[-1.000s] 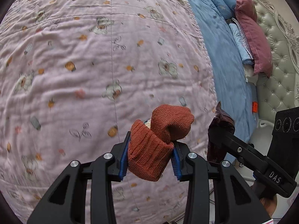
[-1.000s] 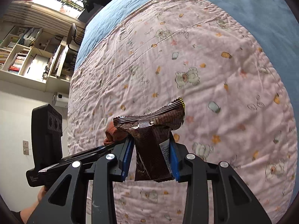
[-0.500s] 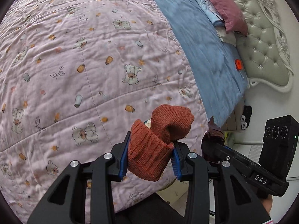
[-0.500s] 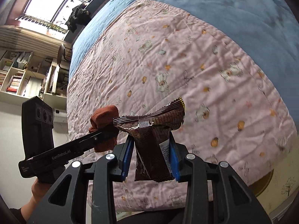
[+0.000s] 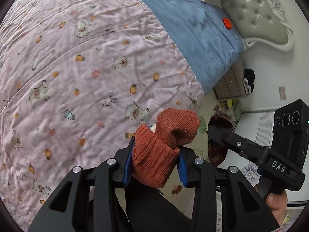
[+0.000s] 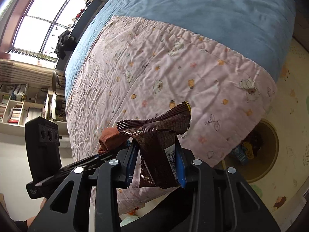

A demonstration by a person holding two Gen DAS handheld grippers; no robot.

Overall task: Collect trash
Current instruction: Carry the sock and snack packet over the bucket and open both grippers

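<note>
My left gripper (image 5: 156, 164) is shut on a rust-orange knitted sock (image 5: 164, 145), held above the edge of the pink quilt (image 5: 77, 67). My right gripper (image 6: 157, 164) is shut on a brown crinkled snack wrapper (image 6: 158, 145). The right gripper with the wrapper (image 5: 218, 133) shows at the right of the left wrist view. The left gripper's sock (image 6: 111, 138) shows at the left of the right wrist view. A round tan bin (image 6: 270, 154) with wrappers inside stands on the floor, right of the bed and below the quilt's corner.
A blue blanket (image 5: 193, 29) covers the bed toward a tufted headboard (image 5: 256, 11). A small orange object (image 5: 227, 22) lies on it. A nightstand (image 5: 229, 85) stands by the bed. A patterned play mat (image 6: 289, 106) covers the floor. Shelves (image 6: 15, 104) and a window (image 6: 48, 19) are beyond.
Both grippers have pulled back from over the bed toward its side edge, still holding sock and wrapper. The floor, nightstand and bin have come into view.
</note>
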